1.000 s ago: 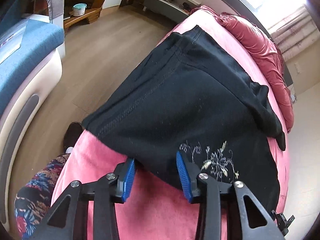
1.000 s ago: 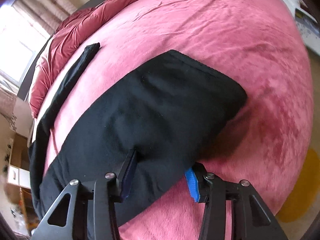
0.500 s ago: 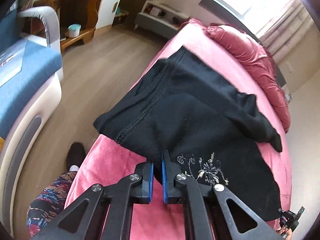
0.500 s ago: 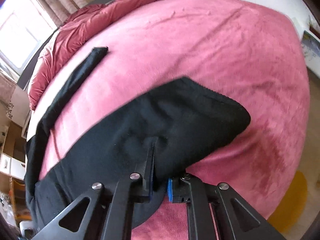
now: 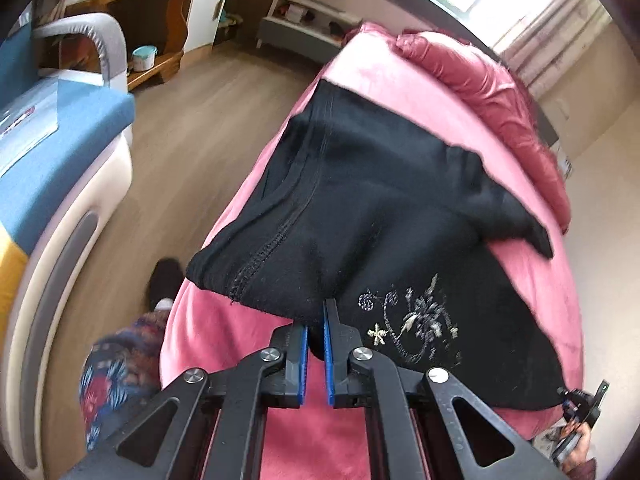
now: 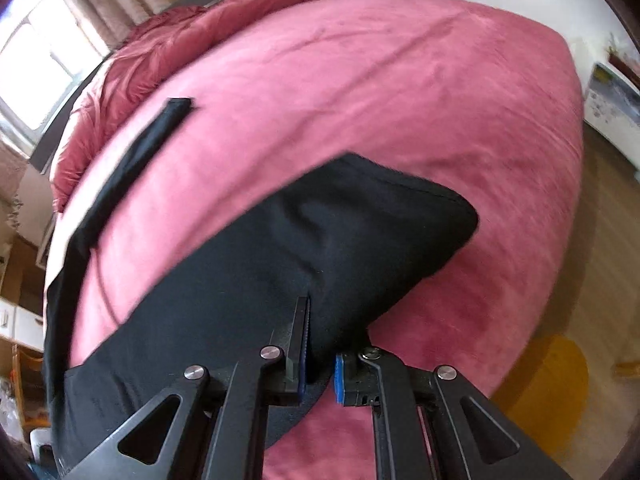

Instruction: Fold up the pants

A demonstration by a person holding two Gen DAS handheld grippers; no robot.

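Note:
Black pants with pale embroidered flowers lie across a pink bed. My left gripper is shut on the near edge of the pants by the seam, and the cloth rises off the bed there. In the right wrist view the same black pants stretch to the left, one leg running off towards the headboard. My right gripper is shut on the near edge of the pants, lifting a fold of cloth.
A crumpled red quilt lies at the head of the bed. Left of the bed are wooden floor, a blue and white sofa and wooden shelves. A person's patterned leg stands by the bed's edge. A yellow mat lies on the floor.
Both grippers closed on the near edge of the pants and then rose, pulling the gripped cloth up and away from the bed.

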